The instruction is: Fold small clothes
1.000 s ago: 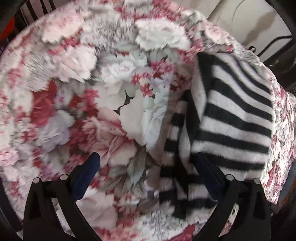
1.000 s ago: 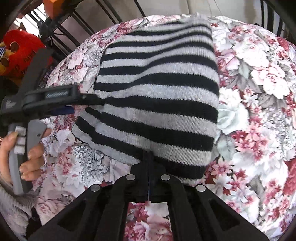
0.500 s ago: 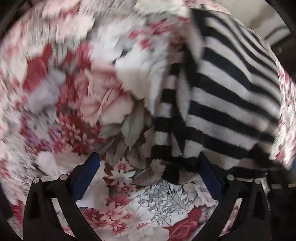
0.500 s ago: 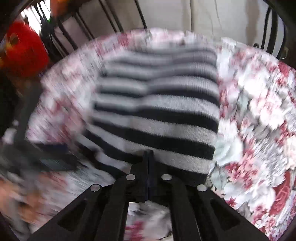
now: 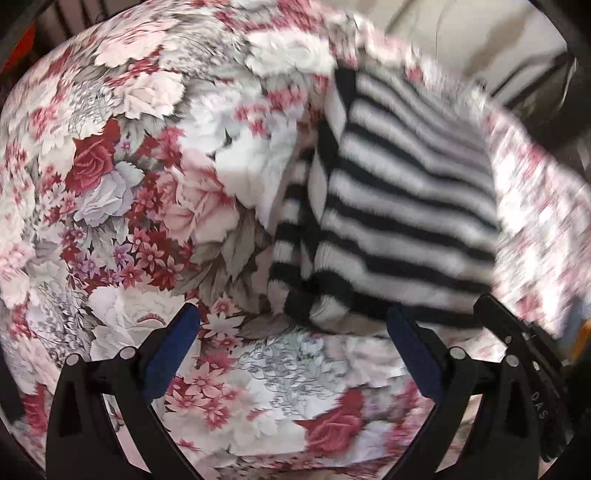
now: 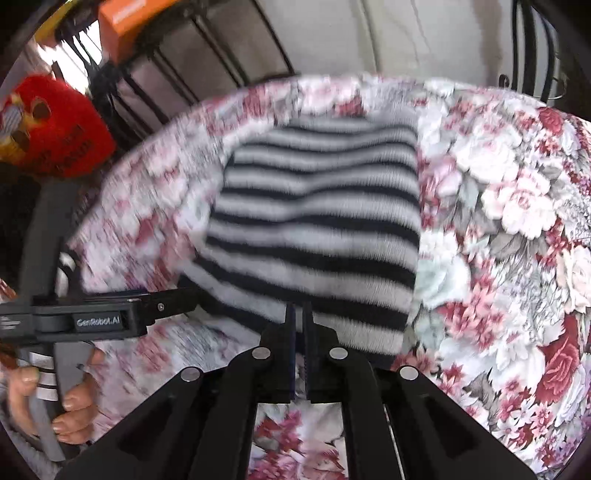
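The striped garment (image 6: 317, 221), a black-and-white knit, lies on the floral cloth (image 6: 517, 221) with its stripes running across both wrist views; its long axis cannot be judged with certainty, as the frames are blurred. The right gripper (image 6: 299, 314) is pressed together on the garment's near hem, the fabric pinched between its closed fingers — so the garment extends directly away from these fingers. In the left wrist view the garment (image 5: 399, 206) sits to the right of and beyond the left gripper (image 5: 295, 325), whose blue-padded fingers (image 5: 177, 336) stand wide apart and hold nothing; the loose, doubled corner of the garment lies between them but nearer the right-hand pad. The left gripper is therefore the free one, just beside the garment's side edge. A hand (image 6: 55, 398) holds the left tool's handle, left of the garment in the right wrist view. Beyond the garment stand a red plush toy (image 6: 51, 125) and an orange box (image 6: 125, 22) — well apart, obstructing nothing.
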A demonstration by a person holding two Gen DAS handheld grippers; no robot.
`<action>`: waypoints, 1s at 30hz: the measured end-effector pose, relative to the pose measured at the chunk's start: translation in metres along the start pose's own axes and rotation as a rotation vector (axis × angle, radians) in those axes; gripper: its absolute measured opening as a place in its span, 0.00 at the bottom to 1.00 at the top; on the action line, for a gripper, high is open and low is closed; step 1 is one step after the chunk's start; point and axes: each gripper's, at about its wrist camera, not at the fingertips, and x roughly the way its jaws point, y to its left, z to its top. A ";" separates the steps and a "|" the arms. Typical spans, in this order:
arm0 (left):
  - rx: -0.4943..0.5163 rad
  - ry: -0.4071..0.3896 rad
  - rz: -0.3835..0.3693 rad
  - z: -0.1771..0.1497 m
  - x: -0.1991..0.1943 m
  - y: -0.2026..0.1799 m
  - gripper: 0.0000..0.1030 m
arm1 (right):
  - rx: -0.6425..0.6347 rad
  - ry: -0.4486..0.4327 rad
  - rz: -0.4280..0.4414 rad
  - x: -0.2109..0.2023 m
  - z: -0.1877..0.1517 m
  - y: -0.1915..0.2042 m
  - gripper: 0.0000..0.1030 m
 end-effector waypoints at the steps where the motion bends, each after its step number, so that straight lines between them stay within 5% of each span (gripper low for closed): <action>1: 0.030 0.040 0.074 -0.003 0.016 -0.004 0.96 | -0.002 0.046 -0.027 0.015 -0.006 -0.004 0.00; 3: 0.015 0.152 0.084 -0.010 0.050 0.000 0.96 | 0.006 0.084 -0.008 0.030 -0.014 -0.010 0.00; 6: -0.014 0.180 0.062 -0.009 0.053 0.006 0.96 | -0.014 0.124 -0.010 0.035 -0.015 -0.007 0.00; 11: -0.019 0.031 0.005 0.006 -0.005 0.003 0.95 | 0.019 0.092 0.008 0.015 -0.001 -0.004 0.02; 16: -0.121 -0.085 -0.140 0.032 -0.039 0.007 0.95 | 0.040 -0.073 0.054 -0.014 0.034 -0.001 0.05; 19: -0.111 -0.037 -0.116 0.053 -0.009 -0.013 0.95 | 0.099 -0.135 0.043 -0.009 0.054 -0.013 0.05; 22: -0.086 0.080 -0.034 0.060 0.049 -0.027 0.96 | 0.167 -0.078 0.040 0.023 0.058 -0.029 0.02; 24: -0.108 0.095 -0.063 0.056 0.065 -0.023 0.96 | 0.176 -0.042 0.040 0.046 0.050 -0.042 0.00; 30: -0.137 0.097 -0.115 0.057 0.052 -0.011 0.96 | 0.246 -0.040 0.099 0.037 0.047 -0.048 0.00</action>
